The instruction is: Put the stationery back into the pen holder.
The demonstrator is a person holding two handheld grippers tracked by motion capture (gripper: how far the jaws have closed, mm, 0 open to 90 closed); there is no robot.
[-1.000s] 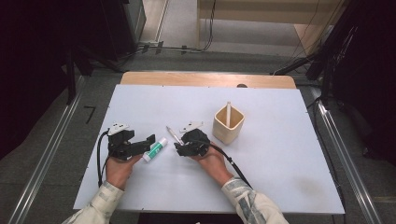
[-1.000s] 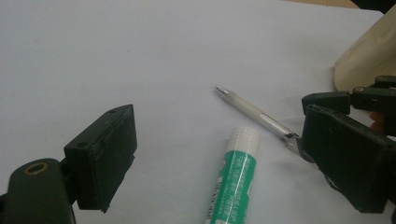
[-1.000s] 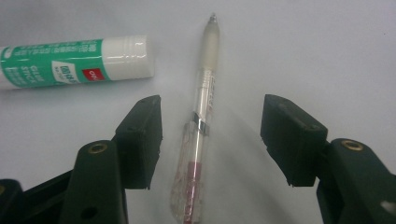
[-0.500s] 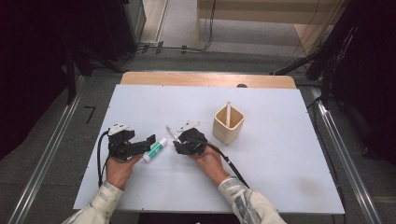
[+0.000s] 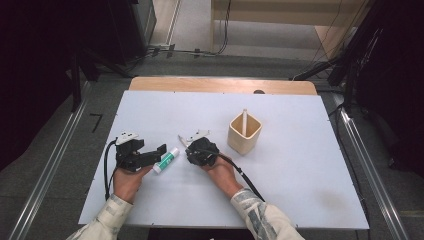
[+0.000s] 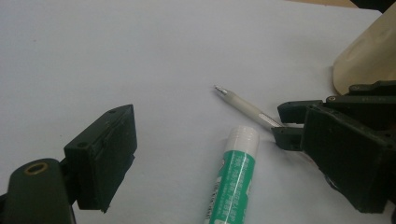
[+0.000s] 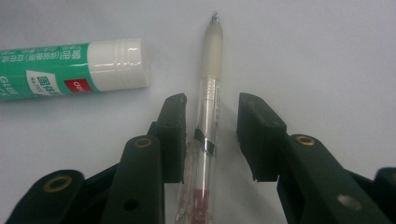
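One clear pen (image 7: pixel 208 107) flat on the white desk (image 5: pixel 310 170), lying between your right gripper's (image 7: pixel 210 123) open jaws, one green glue stick (image 6: pixel 233 182) just beside it between your left gripper's (image 6: pixel 224 154) wide-open jaws, one beige holder (image 5: pixel 244 133) nearby with one stick inside.

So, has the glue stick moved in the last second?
No. In the high view the glue stick lies at the same spot left of the beige cup, between both claws.

Clear, glossy plastic pen (image 7: pixel 206 116) with a frosted grip, glue stick (image 7: pixel 70 69) shiny in its smooth printed label, matt black plastic right tool (image 7: pixel 212 140), smooth matt white counter (image 5: pixel 300 170), pale wooden-looking holder (image 5: pixel 244 133).
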